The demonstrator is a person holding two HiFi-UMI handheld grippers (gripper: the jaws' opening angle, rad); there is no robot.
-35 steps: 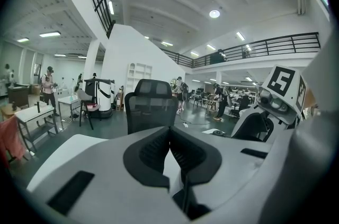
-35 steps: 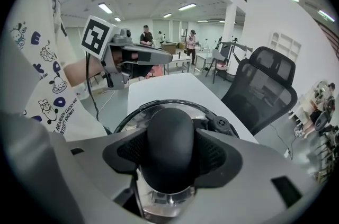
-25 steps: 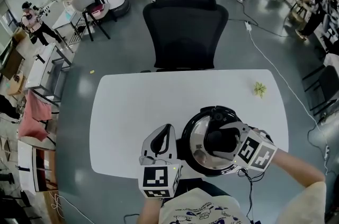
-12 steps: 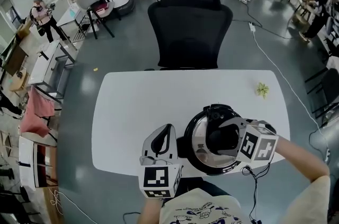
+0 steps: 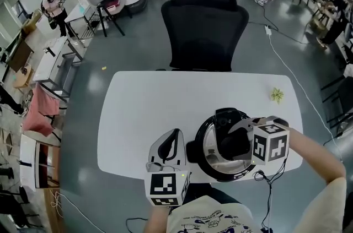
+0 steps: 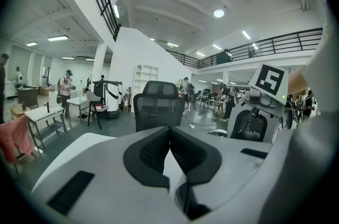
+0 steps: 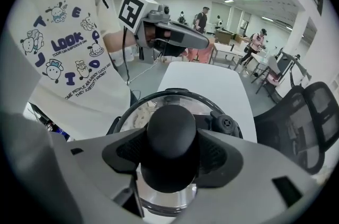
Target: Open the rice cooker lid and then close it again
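Right tool (image 5: 236, 140) nudged farther, clamped on lid knob (image 7: 170, 135).
Rice cooker (image 5: 205, 164) hugs surface's (image 5: 149, 108) near edge, open room far and left; left tool (image 5: 174, 138), jaws together, just left.

The white rounded table (image 5: 149, 110) is viewed steeply from overhead; the black mesh chair (image 5: 204, 22) at 12 o'clock is shared by every view.

White worktop (image 5: 143, 110), black-and-silver lid (image 5: 208, 150)
My pale grey left hand-held gripper (image 6: 169, 133) and right hand-held gripper (image 7: 170, 151) carry black-and-white marker cubes (image 5: 165, 188); the knob (image 5: 229, 145) and rim (image 7: 175, 91) are black.
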